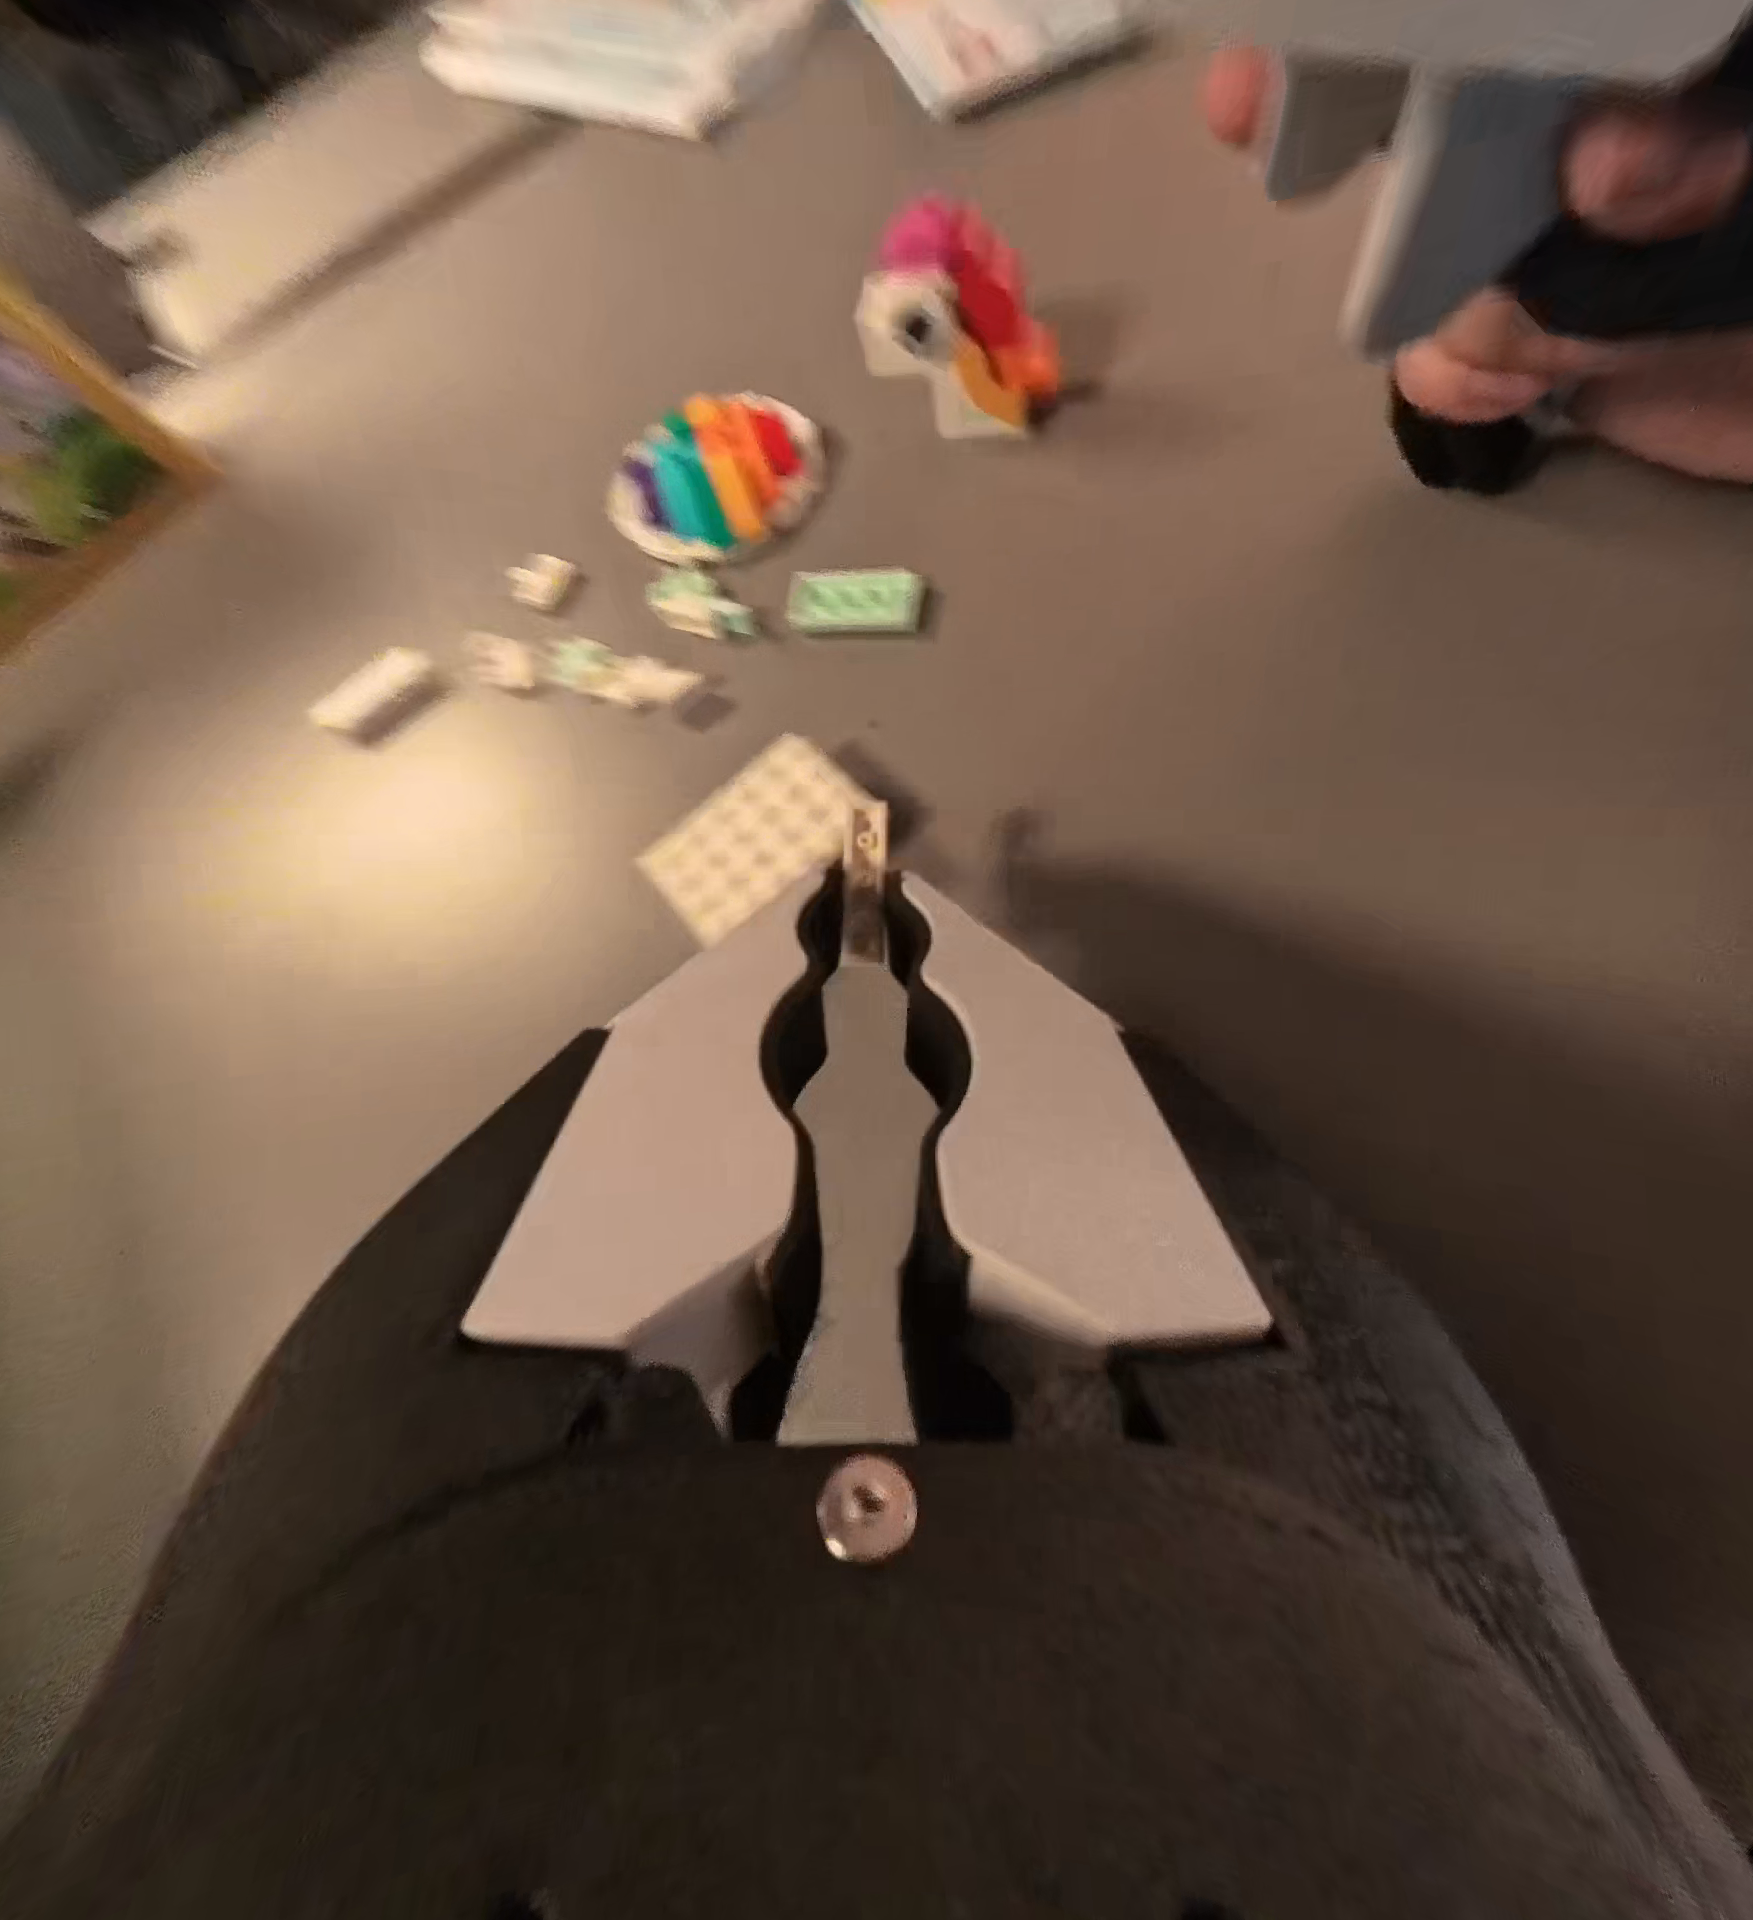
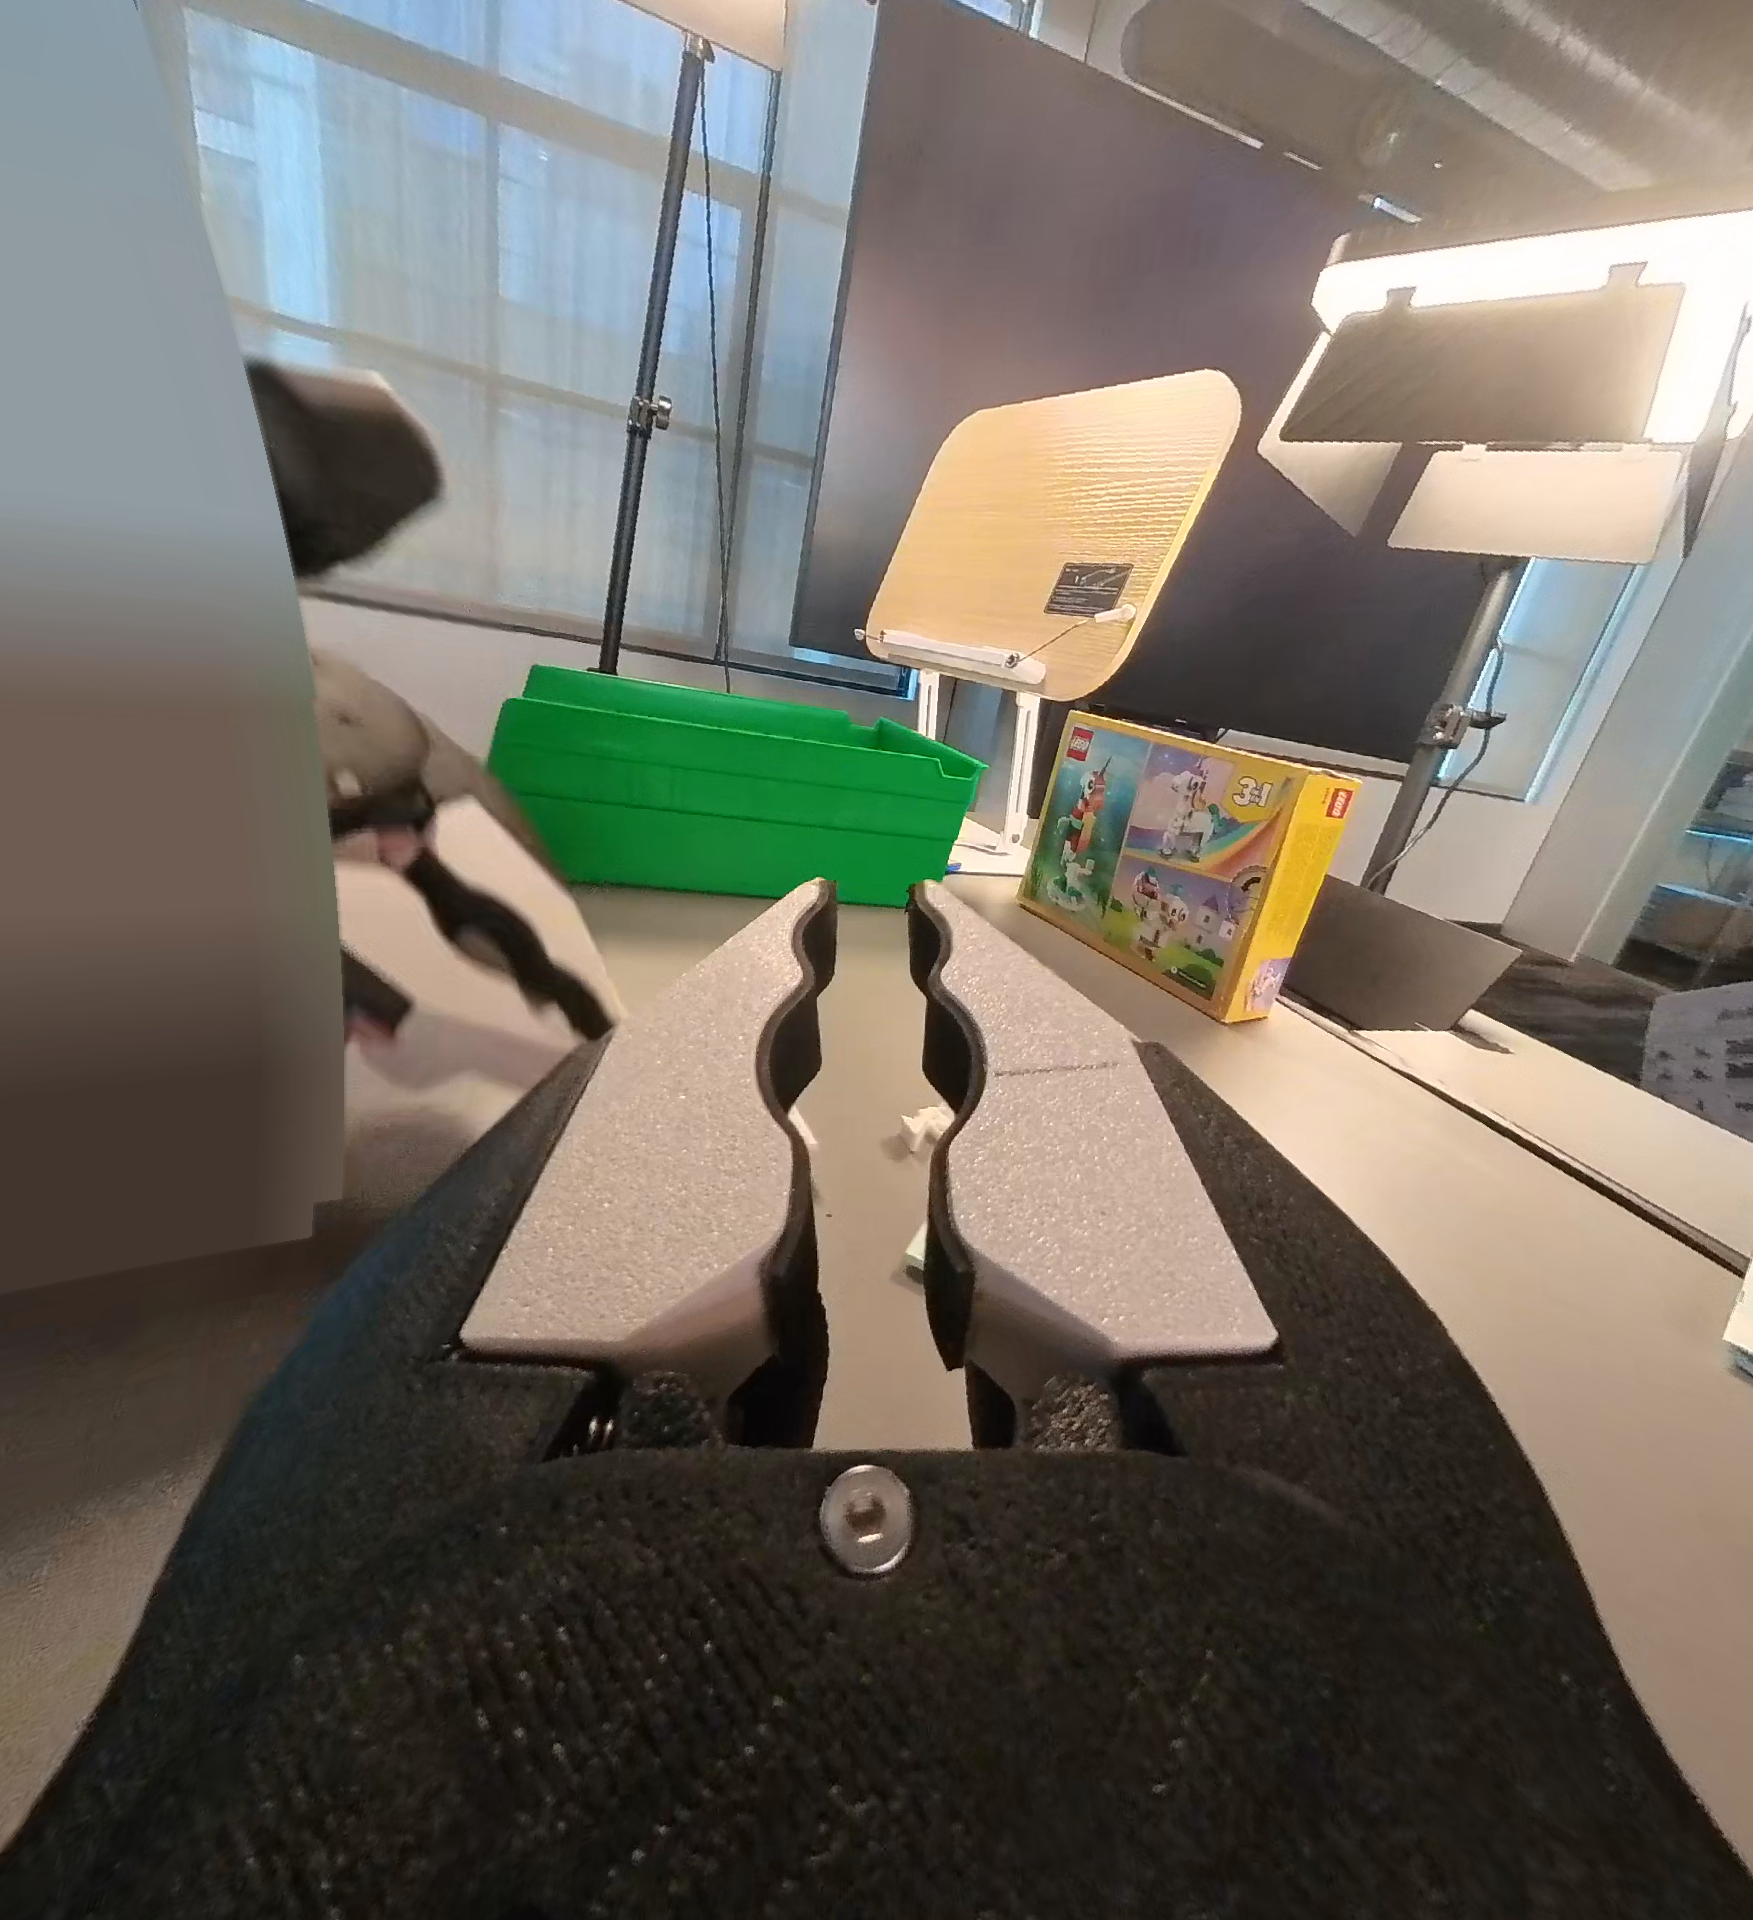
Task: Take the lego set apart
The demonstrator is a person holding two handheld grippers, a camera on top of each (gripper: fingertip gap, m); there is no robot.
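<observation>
Partly done: loose bricks (image 1: 581,665) and a rainbow piece (image 1: 716,480) lie on the desk (image 1: 1267,727), while the unicorn body (image 1: 955,317) stands intact. The left gripper (image 1: 867,883) pinches a small piece (image 1: 864,883); the right gripper (image 2: 872,904) is narrowly parted, empty.

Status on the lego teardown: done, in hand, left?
Done: loose white and mint pieces, a mint plate and a studded plate lie apart on the table. In hand: left gripper pinches a small silvery piece; right gripper is open. Left: rainbow disc and unicorn head, still assembled.
</observation>
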